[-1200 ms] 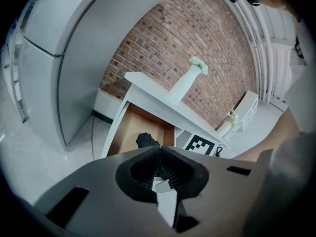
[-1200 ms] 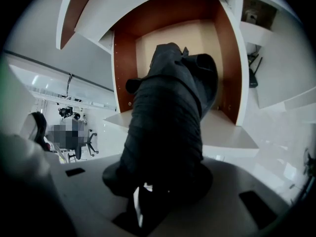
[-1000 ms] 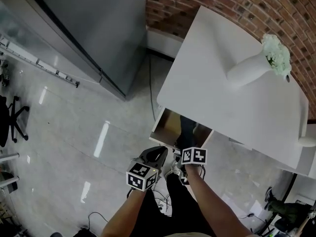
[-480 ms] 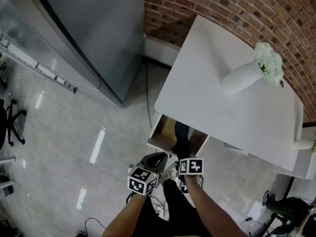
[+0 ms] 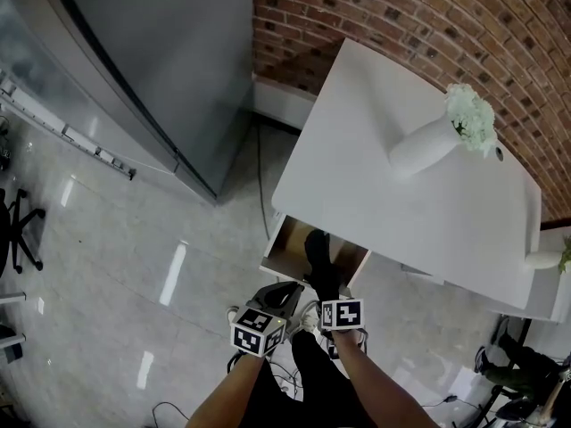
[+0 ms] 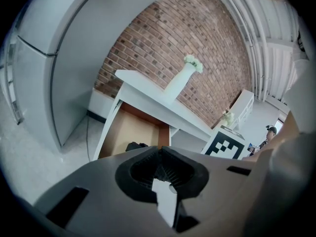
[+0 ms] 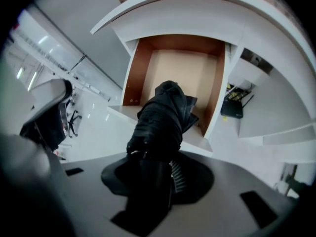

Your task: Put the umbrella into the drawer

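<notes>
Umbrella (image 5: 319,257) risen above drawer (image 5: 287,248): black crumpled fabric bundle; brown boxy interior.

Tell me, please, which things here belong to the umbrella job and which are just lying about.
In the job: umbrella, open drawer, right gripper with the umbrella between its jaws.
Lying about or idle: vase of flowers, office chair, left gripper with jaws together.

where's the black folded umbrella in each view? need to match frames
Head view: black folded umbrella lower centre, over the open brown-lined drawer.
Left gripper view: small dark lump left of centre, at the drawer's front.
Right gripper view: large, dead centre.
Shared landmark: that drawer.
</notes>
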Action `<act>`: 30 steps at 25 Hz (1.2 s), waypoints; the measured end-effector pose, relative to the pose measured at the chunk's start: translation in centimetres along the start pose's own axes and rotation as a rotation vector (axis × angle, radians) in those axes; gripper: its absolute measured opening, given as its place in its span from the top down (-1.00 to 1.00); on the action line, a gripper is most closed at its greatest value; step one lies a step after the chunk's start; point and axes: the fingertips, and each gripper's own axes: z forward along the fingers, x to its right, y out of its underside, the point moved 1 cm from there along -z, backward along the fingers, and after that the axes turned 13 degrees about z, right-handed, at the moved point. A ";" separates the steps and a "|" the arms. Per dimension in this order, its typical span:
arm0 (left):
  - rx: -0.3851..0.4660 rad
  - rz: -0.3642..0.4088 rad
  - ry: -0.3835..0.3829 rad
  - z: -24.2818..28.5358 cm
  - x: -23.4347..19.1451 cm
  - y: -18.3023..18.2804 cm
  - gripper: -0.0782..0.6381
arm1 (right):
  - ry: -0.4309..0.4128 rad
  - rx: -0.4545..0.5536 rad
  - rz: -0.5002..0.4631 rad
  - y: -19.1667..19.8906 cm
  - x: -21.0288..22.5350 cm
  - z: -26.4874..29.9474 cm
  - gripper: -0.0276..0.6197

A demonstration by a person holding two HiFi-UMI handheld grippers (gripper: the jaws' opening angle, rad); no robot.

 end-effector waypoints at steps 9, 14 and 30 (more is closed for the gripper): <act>0.007 -0.013 -0.018 -1.1 -0.2 0.3 0.71 | 0.023 0.052 -0.026 -0.1 -0.4 0.3 0.43; 0.000 -0.020 -0.024 -1.3 -0.5 1.0 0.71 | 0.018 0.093 -0.087 -2.2 -1.4 0.2 0.43; 0.009 0.015 -0.011 -2.7 1.3 -2.5 0.71 | 0.032 0.124 -0.065 -2.0 -0.5 -4.7 0.42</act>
